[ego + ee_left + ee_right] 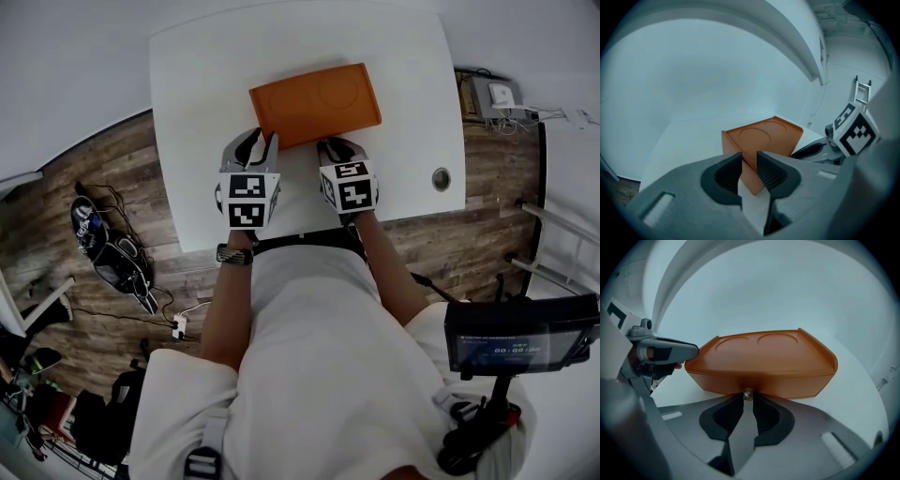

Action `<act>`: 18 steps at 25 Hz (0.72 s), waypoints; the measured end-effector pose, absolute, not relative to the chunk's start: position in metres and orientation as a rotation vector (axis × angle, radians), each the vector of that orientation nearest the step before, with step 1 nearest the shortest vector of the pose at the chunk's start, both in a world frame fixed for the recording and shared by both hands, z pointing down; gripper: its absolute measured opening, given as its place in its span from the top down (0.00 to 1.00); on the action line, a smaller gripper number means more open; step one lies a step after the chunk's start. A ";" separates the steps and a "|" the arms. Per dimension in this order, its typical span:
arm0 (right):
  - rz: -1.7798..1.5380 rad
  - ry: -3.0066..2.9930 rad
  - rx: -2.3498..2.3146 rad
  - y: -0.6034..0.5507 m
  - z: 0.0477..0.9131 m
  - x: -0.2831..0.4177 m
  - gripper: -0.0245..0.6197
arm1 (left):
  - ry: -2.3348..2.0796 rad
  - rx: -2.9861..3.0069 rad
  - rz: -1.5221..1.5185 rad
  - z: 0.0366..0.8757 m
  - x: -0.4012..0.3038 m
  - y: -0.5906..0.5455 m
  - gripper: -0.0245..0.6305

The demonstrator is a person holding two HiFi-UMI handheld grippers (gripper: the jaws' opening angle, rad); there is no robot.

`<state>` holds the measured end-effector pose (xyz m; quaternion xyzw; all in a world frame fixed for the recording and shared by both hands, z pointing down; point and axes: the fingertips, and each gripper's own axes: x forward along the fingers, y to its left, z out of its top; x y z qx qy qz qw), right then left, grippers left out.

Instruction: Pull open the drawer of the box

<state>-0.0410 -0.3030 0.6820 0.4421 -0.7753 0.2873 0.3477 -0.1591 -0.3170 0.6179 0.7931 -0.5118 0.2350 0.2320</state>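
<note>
Lying on the white table (394, 56), the orange box (315, 103) is seen in the head view with both grippers brought up to its near side: the left gripper (261, 142) is set at the near left corner of the box, the right gripper (336, 148) just beside it at the middle of the near face. In the left gripper view, the left gripper (749, 161) is shown with its jaws released and only a narrow gap between them; the box (764, 136) corner is framed in that gap, just beyond the pads, and nothing is clamped. The right gripper's marker cube (855, 133) is seen to the right of the box. In the right gripper view, the right gripper (748, 401) is closed on a small metal knob (748, 394) fixed low on the near face of the box (764, 357), one jaw pressed to either side. The left gripper (670, 352) is seen at the box's left corner.
</note>
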 end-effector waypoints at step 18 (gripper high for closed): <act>0.742 -2.007 1.105 -0.275 0.687 -0.033 0.86 | -1.389 2.178 0.685 0.624 -0.162 -0.321 0.80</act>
